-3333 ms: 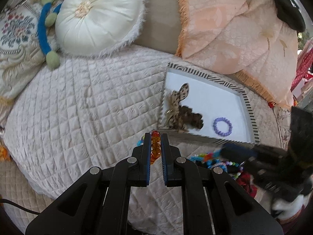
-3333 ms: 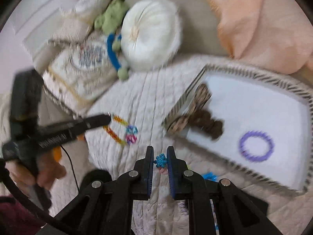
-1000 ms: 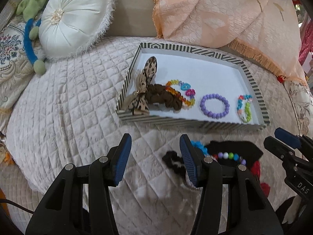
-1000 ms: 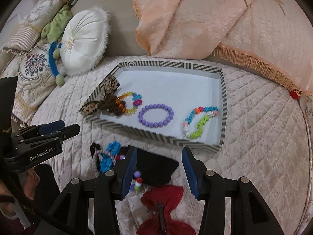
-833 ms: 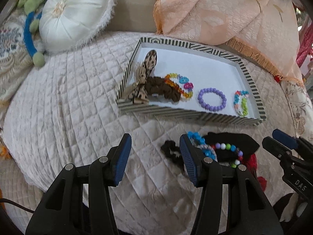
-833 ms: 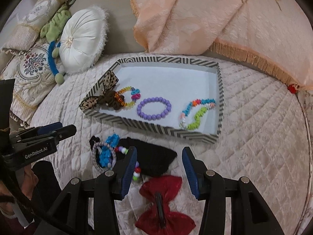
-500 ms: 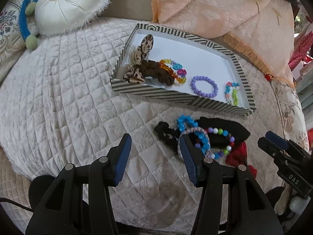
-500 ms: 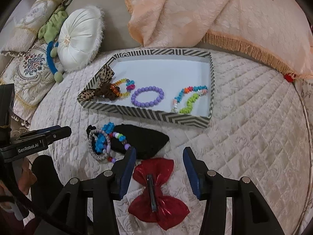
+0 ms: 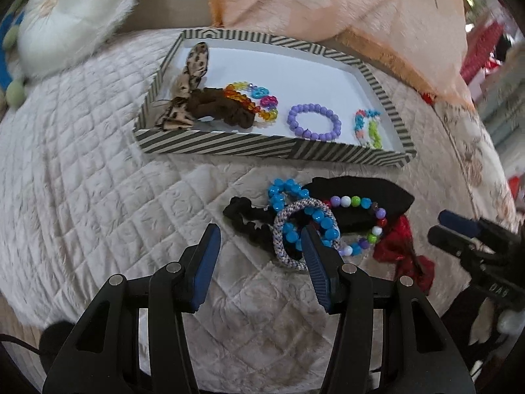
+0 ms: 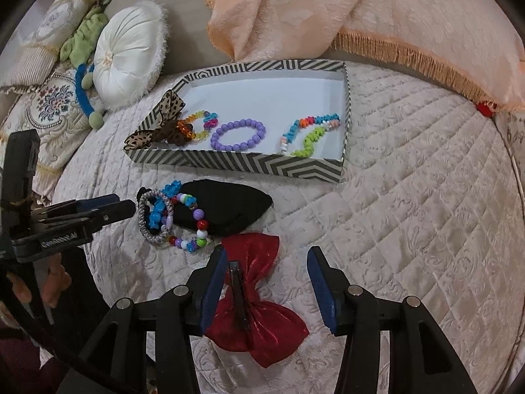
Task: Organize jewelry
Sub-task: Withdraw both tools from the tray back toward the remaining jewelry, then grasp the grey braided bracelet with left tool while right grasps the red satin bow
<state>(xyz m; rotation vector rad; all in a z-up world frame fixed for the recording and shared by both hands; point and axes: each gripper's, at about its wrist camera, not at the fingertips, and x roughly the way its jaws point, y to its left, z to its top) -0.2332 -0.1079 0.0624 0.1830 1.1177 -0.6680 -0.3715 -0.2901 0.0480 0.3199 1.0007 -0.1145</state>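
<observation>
The striped tray (image 9: 229, 147) holds a leopard bow (image 9: 192, 75), a brown scrunchie (image 9: 216, 105), a rainbow bracelet (image 9: 252, 98), a purple bracelet (image 9: 313, 121) and a mixed-colour bracelet (image 9: 367, 124). In front of it lies a pile: black scrunchie (image 9: 249, 221), blue bead bracelet (image 9: 288, 193), grey woven hair tie (image 9: 288, 229), multicolour bead bracelet (image 9: 361, 203) and black cloth (image 9: 367, 190). My left gripper (image 9: 261, 233) hangs open just above the black scrunchie. My right gripper (image 10: 267, 256) is open over the red bow (image 10: 272, 325), whose clip lies by the left finger.
A quilted cream bedspread (image 10: 410, 213) carries everything. A white round cushion (image 10: 128, 55) and embroidered pillows (image 10: 55, 98) sit at the back left, and a peach fringed blanket (image 10: 361, 6) lies behind the tray (image 10: 236, 164). A person's hand (image 10: 52, 282) holds the left gripper (image 10: 128, 207).
Both grippers, earlier shut on bracelets, stand open and have sunk toward the pile before the tray. The red bow has come between the right fingers, the black scrunchie between the left ones.
</observation>
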